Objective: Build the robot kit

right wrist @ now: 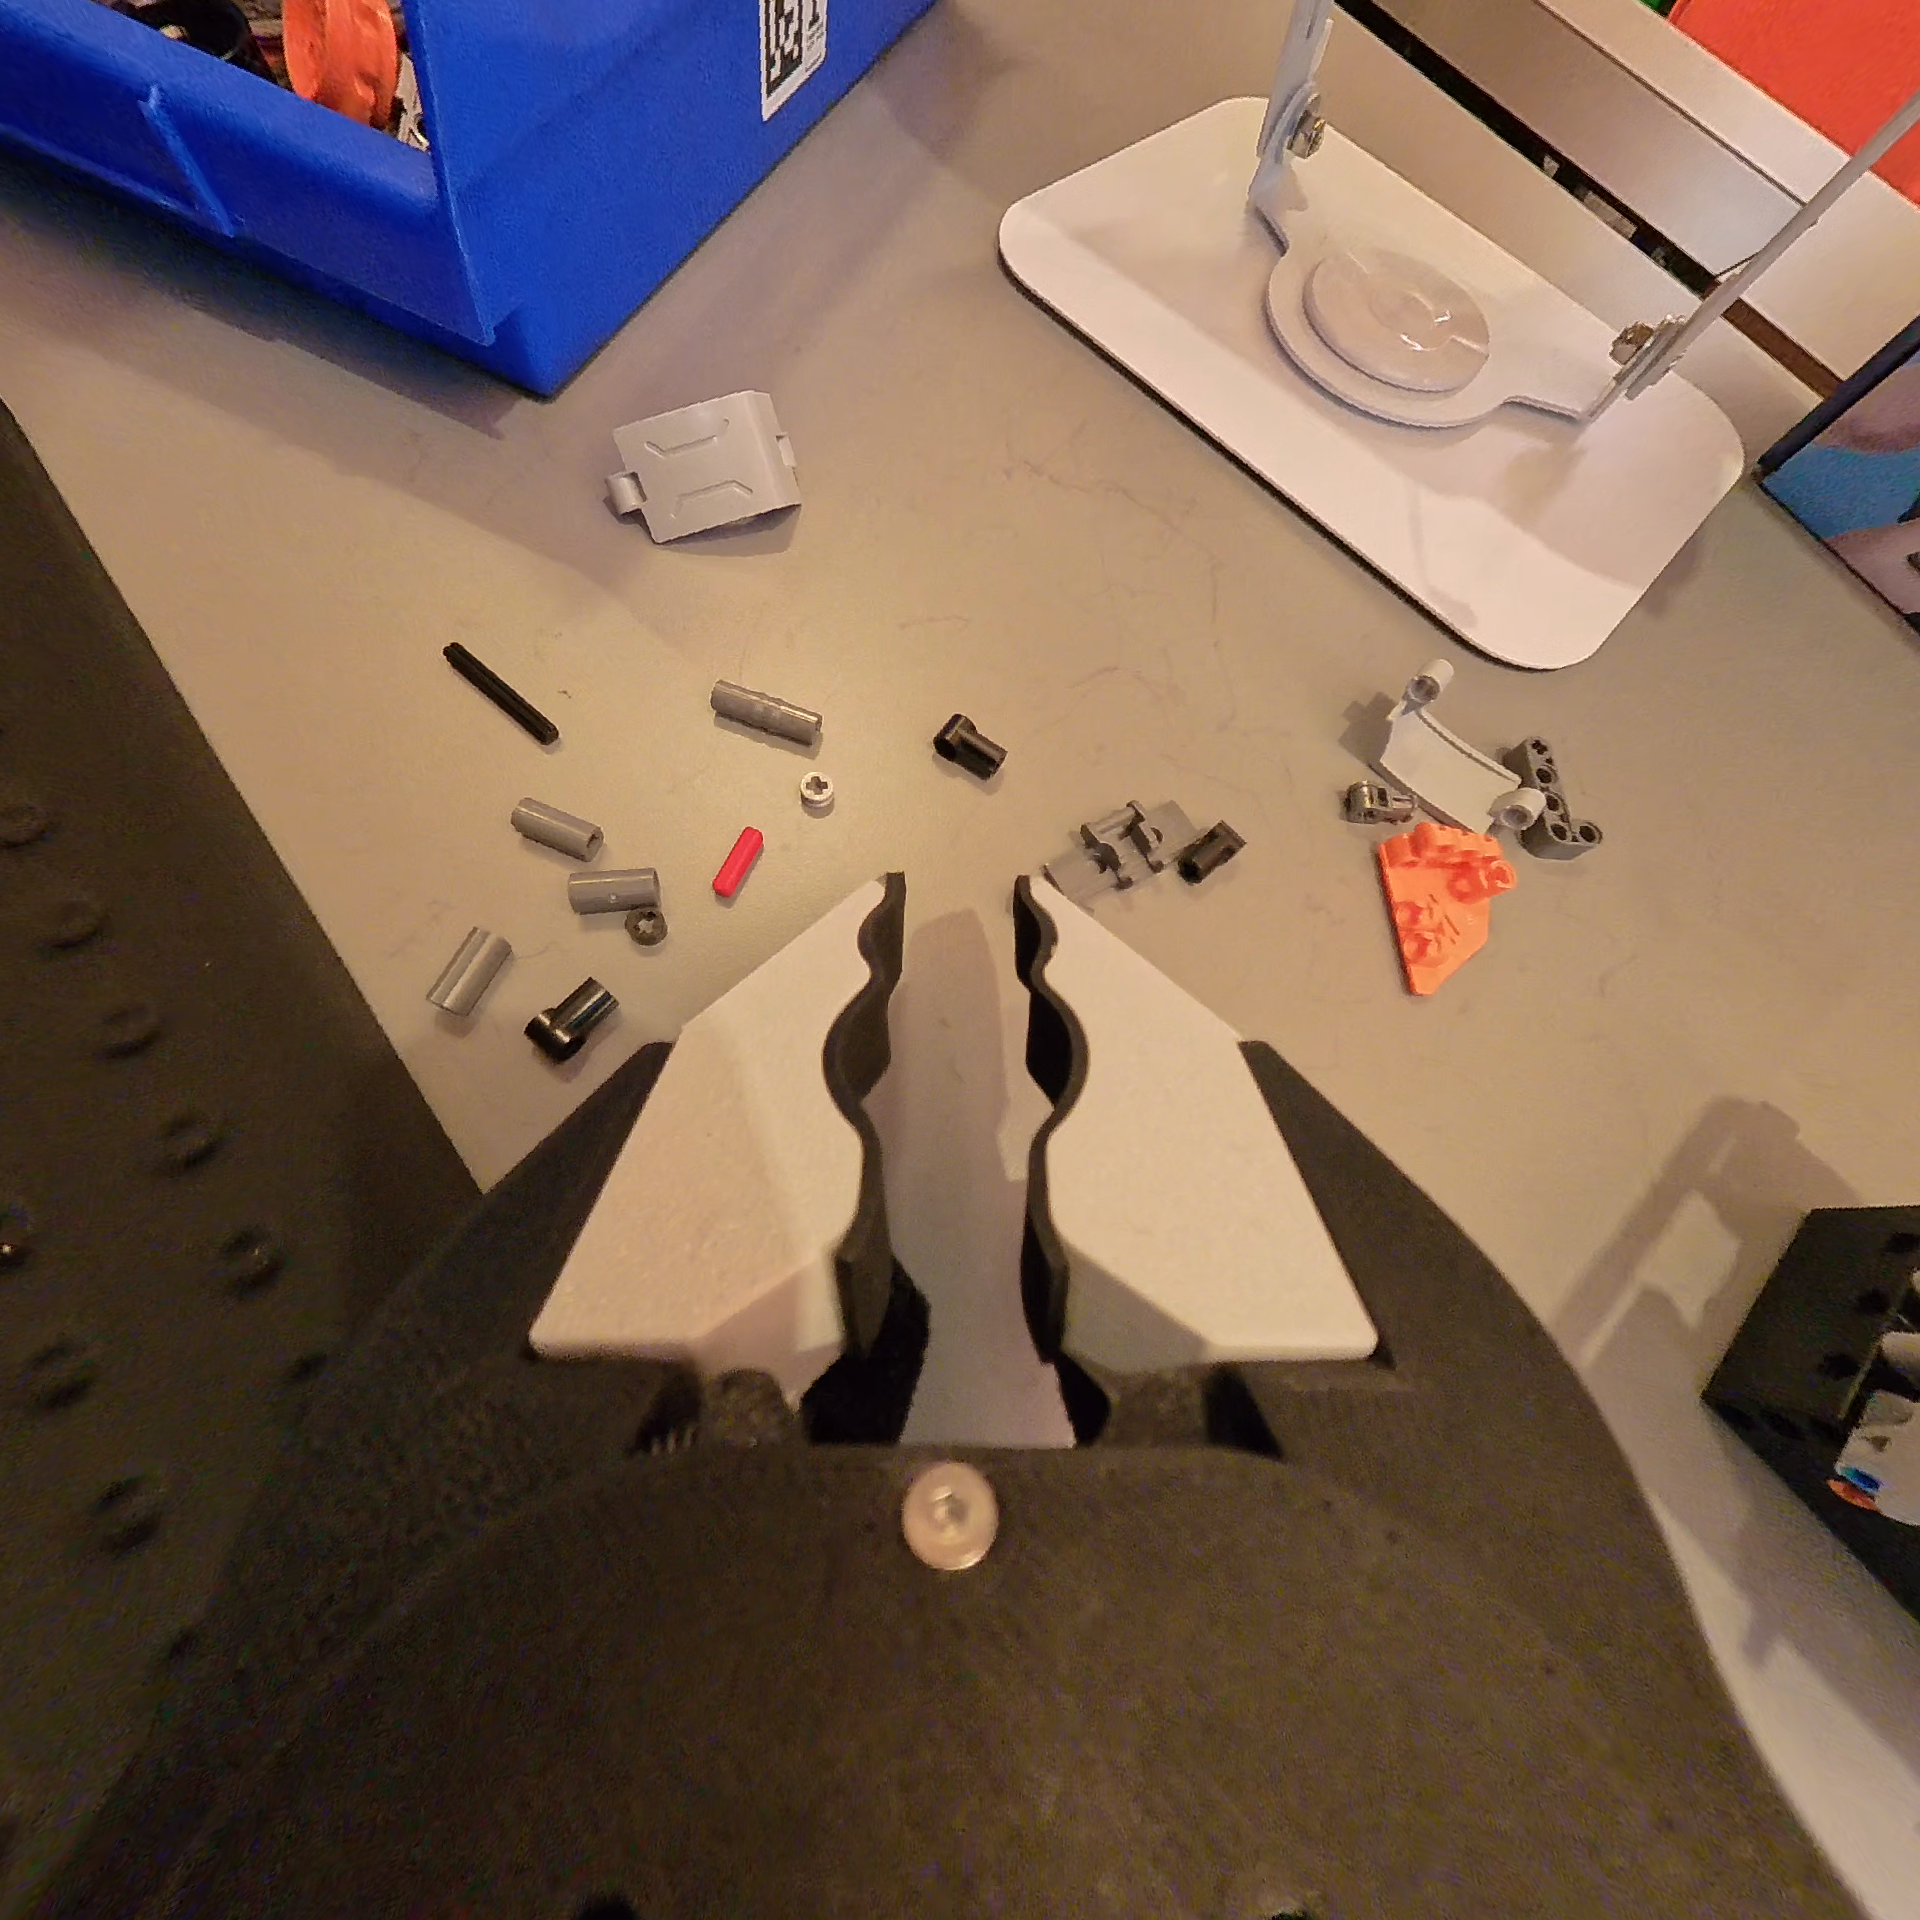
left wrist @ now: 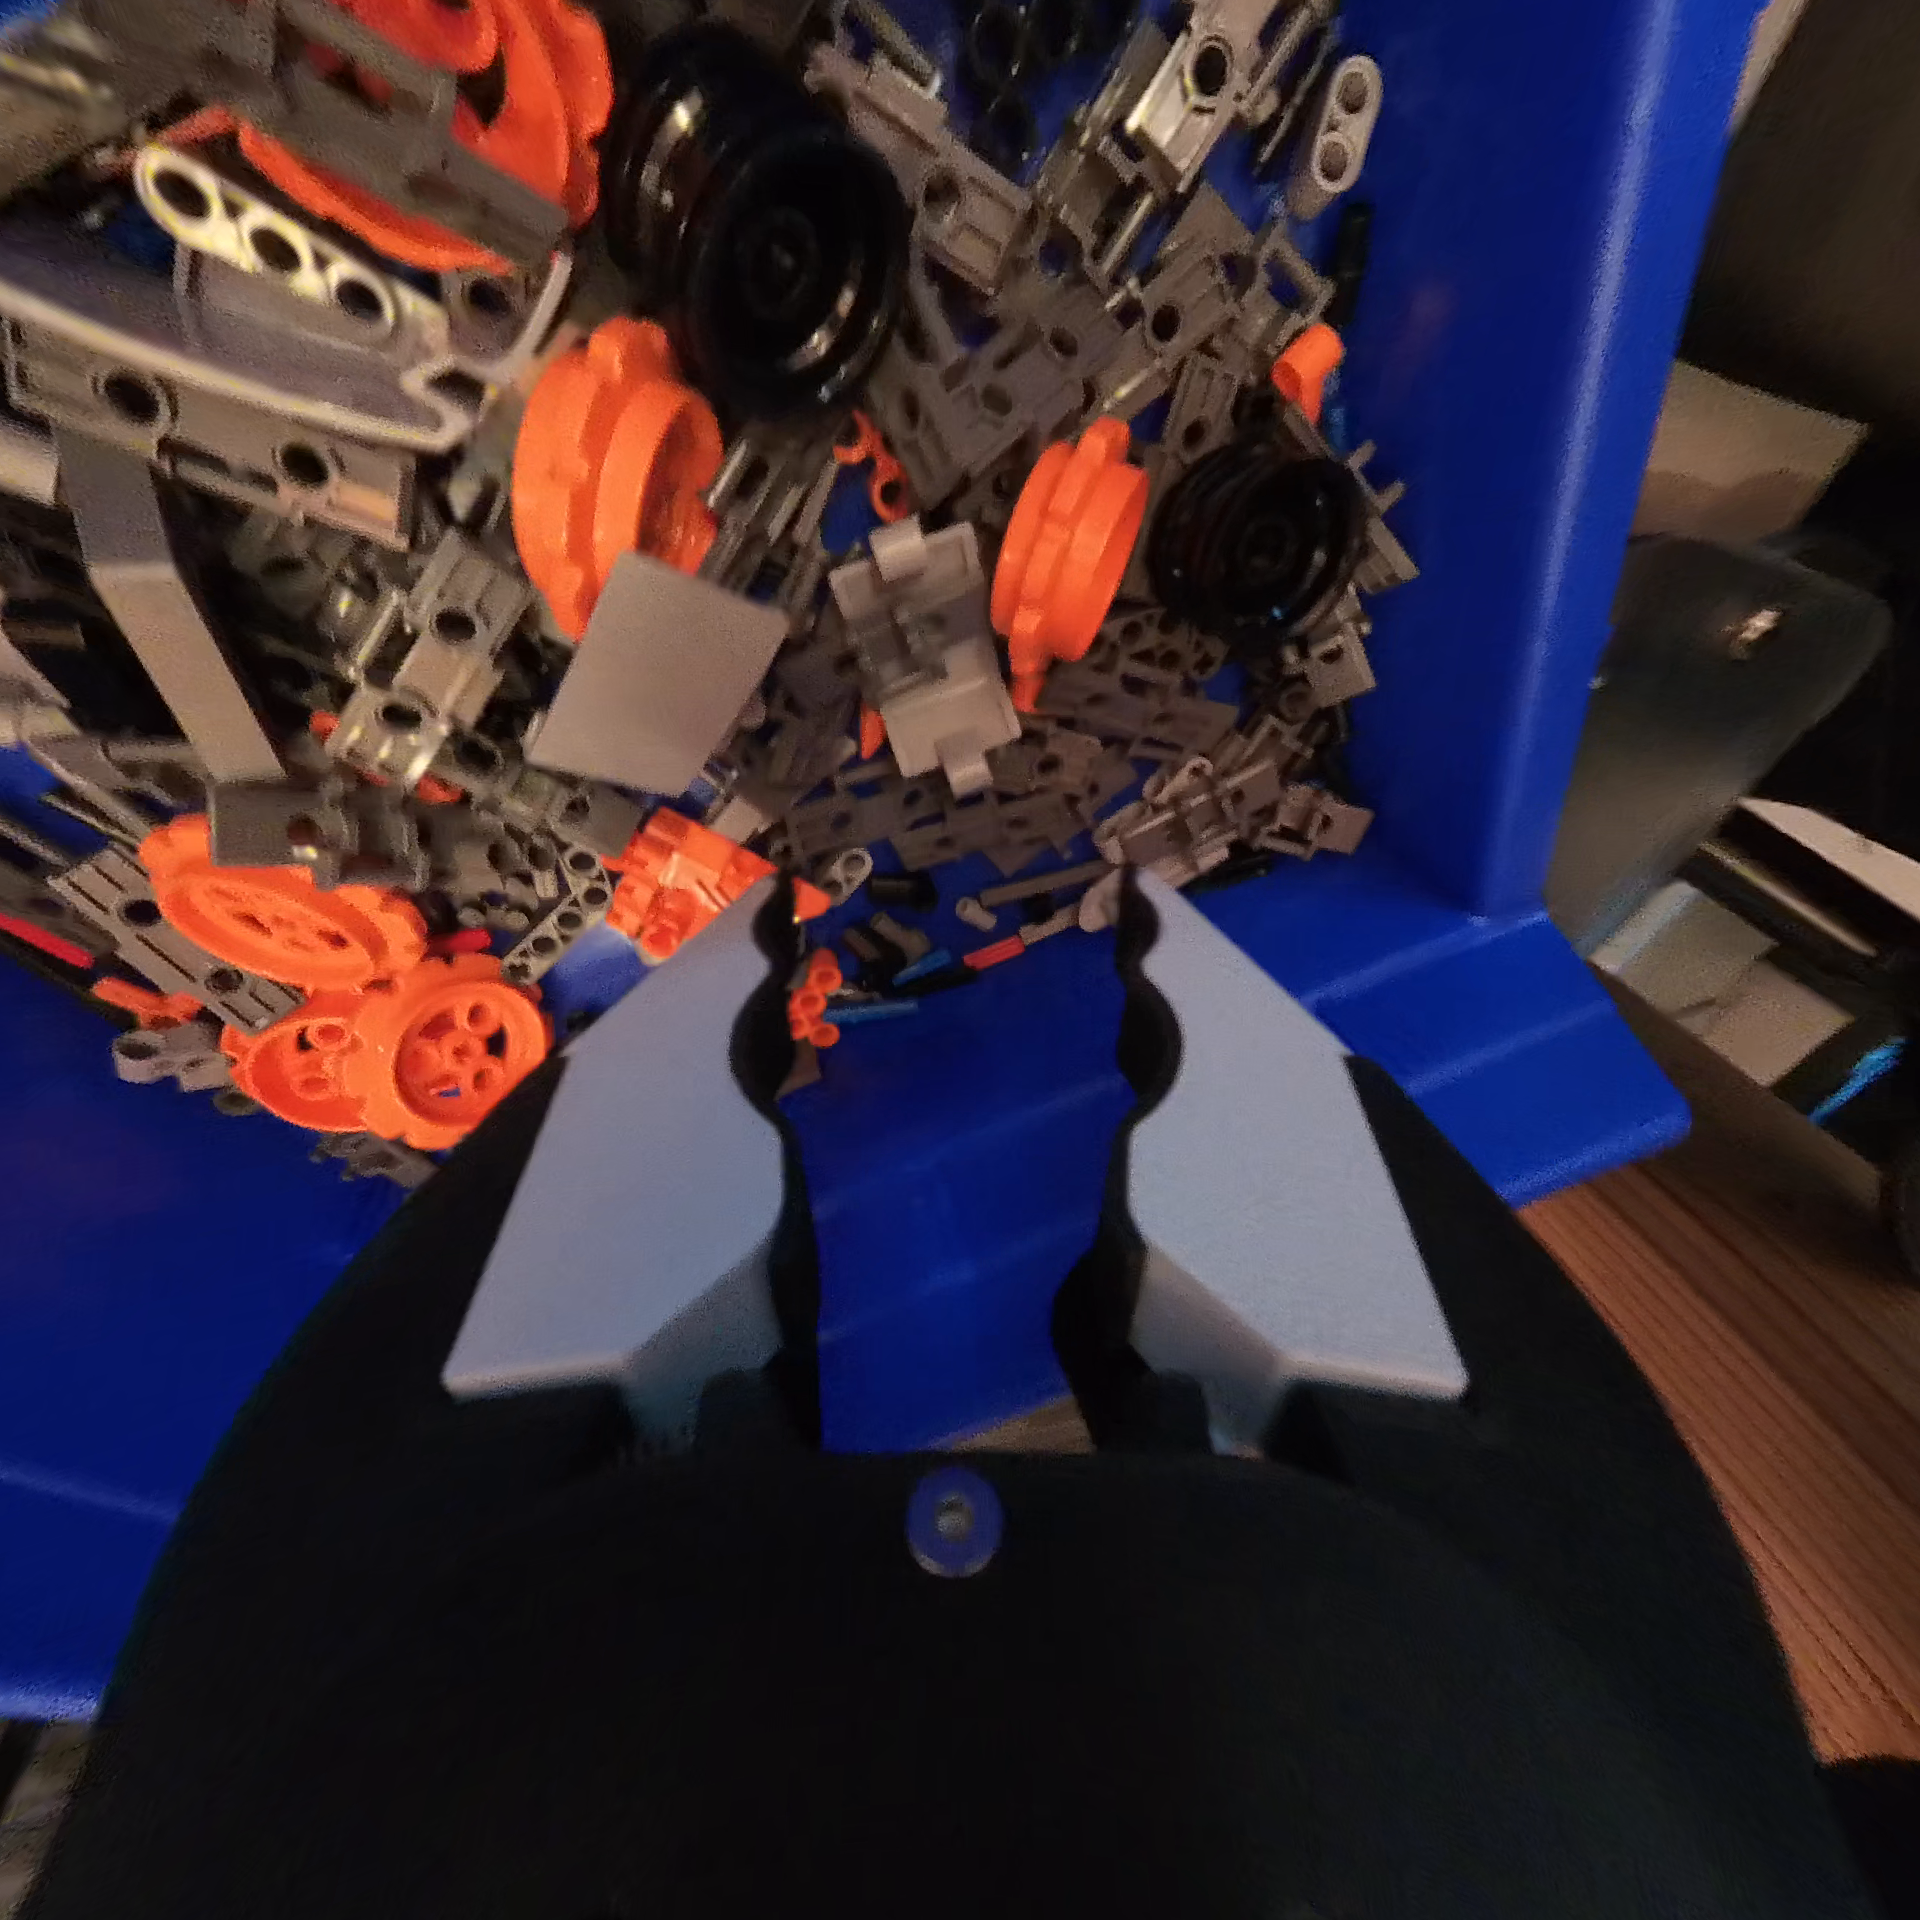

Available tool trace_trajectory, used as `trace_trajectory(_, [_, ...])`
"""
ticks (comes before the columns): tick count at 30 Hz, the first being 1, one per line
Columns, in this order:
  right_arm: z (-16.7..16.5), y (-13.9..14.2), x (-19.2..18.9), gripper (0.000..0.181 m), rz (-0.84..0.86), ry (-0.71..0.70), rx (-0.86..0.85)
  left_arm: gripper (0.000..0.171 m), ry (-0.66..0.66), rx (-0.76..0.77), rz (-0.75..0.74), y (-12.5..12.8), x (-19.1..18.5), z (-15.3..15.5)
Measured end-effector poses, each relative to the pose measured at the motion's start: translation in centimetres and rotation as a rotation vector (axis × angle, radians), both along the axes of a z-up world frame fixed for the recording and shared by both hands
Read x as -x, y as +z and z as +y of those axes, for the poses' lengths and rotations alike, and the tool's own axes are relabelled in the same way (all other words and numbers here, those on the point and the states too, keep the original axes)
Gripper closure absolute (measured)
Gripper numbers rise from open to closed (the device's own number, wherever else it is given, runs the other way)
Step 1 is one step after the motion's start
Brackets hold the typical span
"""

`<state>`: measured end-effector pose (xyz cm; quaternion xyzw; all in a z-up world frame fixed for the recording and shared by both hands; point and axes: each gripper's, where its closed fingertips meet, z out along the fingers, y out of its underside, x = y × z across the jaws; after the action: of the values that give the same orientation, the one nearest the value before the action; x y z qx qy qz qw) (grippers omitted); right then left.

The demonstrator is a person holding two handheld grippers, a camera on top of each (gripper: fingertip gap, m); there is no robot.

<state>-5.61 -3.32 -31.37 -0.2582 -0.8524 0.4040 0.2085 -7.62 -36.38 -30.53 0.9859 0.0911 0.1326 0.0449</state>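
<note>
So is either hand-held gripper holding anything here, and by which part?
Nothing is held. The left hand-held gripper is open over the blue bin of toy parts. The right hand-held gripper is open above the table.

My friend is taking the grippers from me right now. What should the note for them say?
Left gripper: open, empty, reaching into the blue bin over the heap of grey, black and orange building parts.
Right gripper: open, empty, above the grey table.
On the table: grey panel, black axle, red pin, orange wedge piece, grey sleeves, white stand base.
Nothing is gripped or joined; every piece lies loose.
</note>
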Motion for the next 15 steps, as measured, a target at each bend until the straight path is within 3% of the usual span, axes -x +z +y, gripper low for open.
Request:
trace_trajectory(4, [0.0, 0.0, 0.0, 0.163, -0.001, -0.001, -0.001, 0.091, -0.001, -0.040, 0.018, -0.8, -1.3, 3.1])
trace_trajectory(9, [0.0, 0.0, 0.0, 0.163, -0.002, -0.001, -0.001, 0.077, 0.050, -0.025, 0.050, -2.5, -1.6, 3.7])
trace_trajectory(11, [0.0, 0.0, 0.0, 0.163, -0.002, -0.001, 0.000, 0.099, 0.058, -0.037, 0.057, -2.4, -1.3, 3.5])
trace_trajectory(12, [0.0, 0.0, 0.0, 0.163, -0.002, 0.000, 0.000, 0.124, 0.047, -0.021, 0.123, -2.6, -0.2, 3.0])
trace_trajectory(15, [0.0, -0.1, 0.0, 0.163, -0.004, 0.002, 0.000, 0.136, 0.074, -0.043, 0.093, -2.7, 0.2, 2.7])
